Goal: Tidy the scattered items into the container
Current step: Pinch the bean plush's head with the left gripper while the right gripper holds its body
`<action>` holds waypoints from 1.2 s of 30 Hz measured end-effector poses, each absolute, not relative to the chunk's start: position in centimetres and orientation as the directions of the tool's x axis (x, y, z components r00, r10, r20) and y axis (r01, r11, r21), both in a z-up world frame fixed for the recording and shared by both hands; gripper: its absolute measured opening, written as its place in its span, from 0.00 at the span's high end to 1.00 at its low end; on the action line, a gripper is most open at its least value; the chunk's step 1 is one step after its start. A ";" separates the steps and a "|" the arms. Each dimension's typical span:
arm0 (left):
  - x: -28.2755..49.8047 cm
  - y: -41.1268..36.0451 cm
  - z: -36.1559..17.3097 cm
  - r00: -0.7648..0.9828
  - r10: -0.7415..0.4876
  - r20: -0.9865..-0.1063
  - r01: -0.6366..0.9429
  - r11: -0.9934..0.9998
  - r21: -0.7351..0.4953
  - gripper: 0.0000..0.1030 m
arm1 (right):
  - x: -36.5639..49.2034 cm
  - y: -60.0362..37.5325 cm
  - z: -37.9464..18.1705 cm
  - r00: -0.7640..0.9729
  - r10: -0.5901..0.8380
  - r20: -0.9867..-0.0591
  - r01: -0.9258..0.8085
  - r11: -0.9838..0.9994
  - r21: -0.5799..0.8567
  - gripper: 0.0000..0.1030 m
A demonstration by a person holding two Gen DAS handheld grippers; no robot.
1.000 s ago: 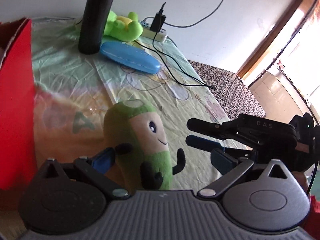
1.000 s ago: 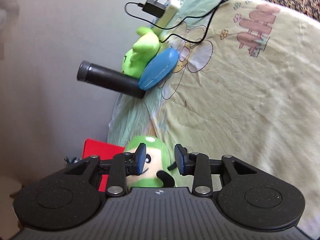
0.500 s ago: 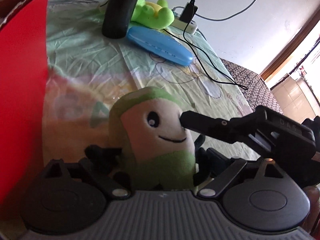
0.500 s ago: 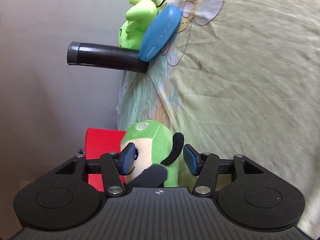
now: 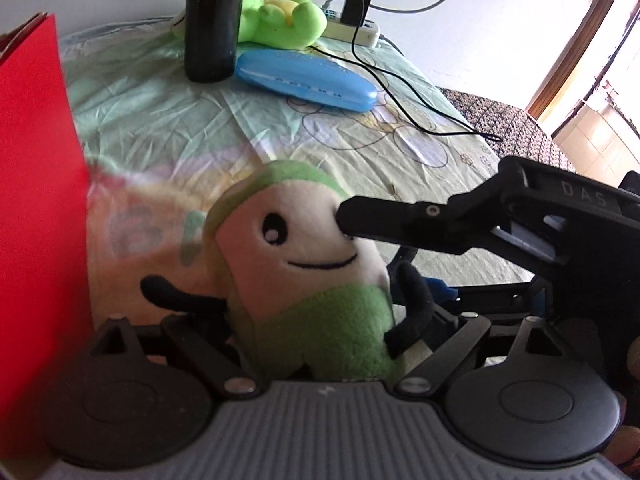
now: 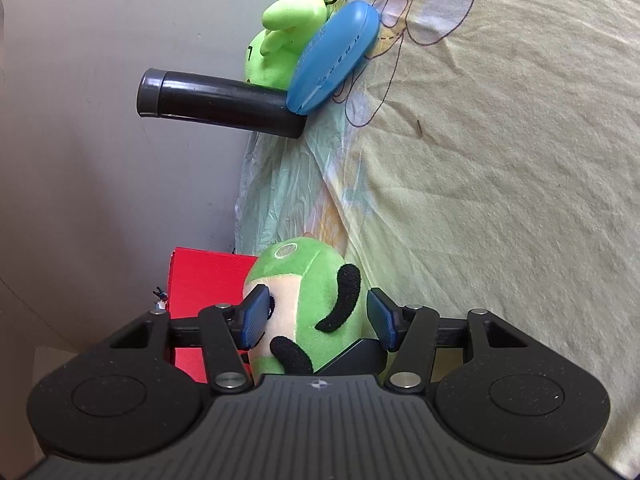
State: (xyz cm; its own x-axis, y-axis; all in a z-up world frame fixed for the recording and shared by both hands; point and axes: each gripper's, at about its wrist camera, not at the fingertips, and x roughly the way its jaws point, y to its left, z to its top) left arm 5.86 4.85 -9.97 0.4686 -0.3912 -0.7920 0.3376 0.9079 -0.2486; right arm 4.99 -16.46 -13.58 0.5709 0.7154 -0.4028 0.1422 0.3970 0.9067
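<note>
We have both grippers closed in around the green plush, ready to lift it.

A second ago it stood ahead of the left gripper (image 5: 320, 332); now it sits between its opening jaws. The right gripper (image 6: 316, 316), unclenched, brackets the green plush (image 6: 304, 300) from the right, red container (image 5: 36, 208) just left.

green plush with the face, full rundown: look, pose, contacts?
The green plush toy with a cream face is soft fleece, rounded, with a green cap bearing a pale ring patch, embroidered black eye and smile, and thin black arms. It stands roughly upright on the pale printed bedsheet, beside the red box. It sits between the fingers of the left gripper, whose jaws are opening. The right gripper straddles its head; one blue pad touches the face, the other stands clear.
</note>
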 end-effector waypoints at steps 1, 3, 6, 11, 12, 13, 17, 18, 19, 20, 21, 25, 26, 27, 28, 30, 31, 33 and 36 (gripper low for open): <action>5.8 4.8 -9.9 0.465 -0.386 -0.796 0.335 0.910 -0.245 0.12 | 4.9 -16.5 -13.4 0.569 0.713 -0.410 0.138 0.408 0.902 0.46; 5.6 4.6 -9.9 0.465 -0.369 -0.805 0.335 0.915 -0.226 0.16 | 4.7 -16.4 -12.9 0.566 0.707 -0.424 0.121 0.438 0.891 0.48; 5.0 4.3 -9.8 0.458 -0.353 -0.815 0.343 0.917 -0.205 0.19 | 4.2 -16.2 -12.2 0.563 0.701 -0.438 0.090 0.475 0.875 0.50; 4.1 4.1 -9.6 0.433 -0.344 -0.834 0.347 0.917 -0.198 0.22 | 3.1 -16.1 -12.0 0.561 0.702 -0.438 0.093 0.472 0.877 0.53; 3.9 3.9 -9.6 0.423 -0.343 -0.839 0.351 0.915 -0.198 0.22 | 2.9 -16.1 -11.9 0.561 0.703 -0.437 0.096 0.469 0.878 0.53; 3.5 3.7 -9.6 0.414 -0.339 -0.845 0.357 0.914 -0.192 0.23 | 2.6 -16.1 -11.8 0.561 0.702 -0.438 0.096 0.471 0.877 0.52; 2.0 2.9 -9.3 0.389 -0.313 -0.867 0.393 0.907 -0.151 0.24 | 1.4 -16.1 -11.3 0.559 0.694 -0.453 0.087 0.494 0.865 0.52; 1.8 2.9 -9.4 0.376 -0.311 -0.873 0.399 0.904 -0.150 0.23 | 1.1 -16.2 -11.3 0.558 0.696 -0.453 0.091 0.491 0.866 0.52; 1.5 2.8 -9.5 0.364 -0.307 -0.880 0.403 0.903 -0.148 0.24 | 0.7 -16.3 -11.3 0.555 0.696 -0.455 0.097 0.489 0.867 0.51; 1.3 2.7 -9.5 0.360 -0.299 -0.884 0.408 0.902 -0.140 0.24 | 0.4 -16.4 -11.4 0.552 0.697 -0.457 0.103 0.487 0.867 0.51; 1.0 2.6 -9.6 0.358 -0.292 -0.887 0.415 0.901 -0.129 0.24 | 0.0 -16.4 -11.6 0.549 0.698 -0.459 0.108 0.485 0.868 0.51; 0.1 2.5 -9.6 0.352 -0.277 -0.894 0.426 0.898 -0.110 0.24 | -1.1 -16.5 -11.8 0.551 0.699 -0.456 0.124 0.472 0.873 0.49; 0.0 2.6 -9.6 0.352 -0.276 -0.894 0.424 0.899 -0.111 0.24 | -1.2 -16.5 -11.8 0.551 0.698 -0.457 0.127 0.472 0.873 0.48; -0.1 2.6 -9.6 0.354 -0.275 -0.894 0.421 0.900 -0.111 0.24 | -1.3 -16.5 -11.8 0.551 0.697 -0.458 0.128 0.472 0.872 0.47; -0.2 2.6 -9.6 0.355 -0.274 -0.894 0.419 0.901 -0.110 0.24 | -1.4 -16.4 -11.8 0.552 0.696 -0.459 0.129 0.473 0.872 0.47; -0.3 2.7 -9.6 0.359 -0.271 -0.893 0.415 0.903 -0.107 0.24 | -1.5 -16.3 -11.8 0.555 0.692 -0.462 0.130 0.476 0.870 0.43; -0.4 2.7 -9.6 0.361 -0.268 -0.893 0.413 0.905 -0.105 0.24 | -1.5 -16.2 -11.9 0.555 0.690 -0.464 0.132 0.478 0.869 0.42; -0.5 2.8 -9.6 0.363 -0.265 -0.893 0.409 0.907 -0.104 0.24 | -1.5 -16.1 -12.1 0.551 0.695 -0.461 0.135 0.471 0.872 0.41; -0.8 3.2 -9.5 0.364 -0.266 -0.893 0.400 0.910 -0.108 0.24 | -1.4 -15.9 -12.2 0.538 0.716 -0.445 0.115 0.461 0.880 0.49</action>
State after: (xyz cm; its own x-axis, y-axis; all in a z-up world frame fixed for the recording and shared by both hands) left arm -0.85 3.17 -9.50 0.3636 -0.2659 -0.8928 0.4004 0.9100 -0.1079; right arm -1.43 -15.89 -12.16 0.5383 0.7158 -0.4448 0.1149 0.4605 0.8802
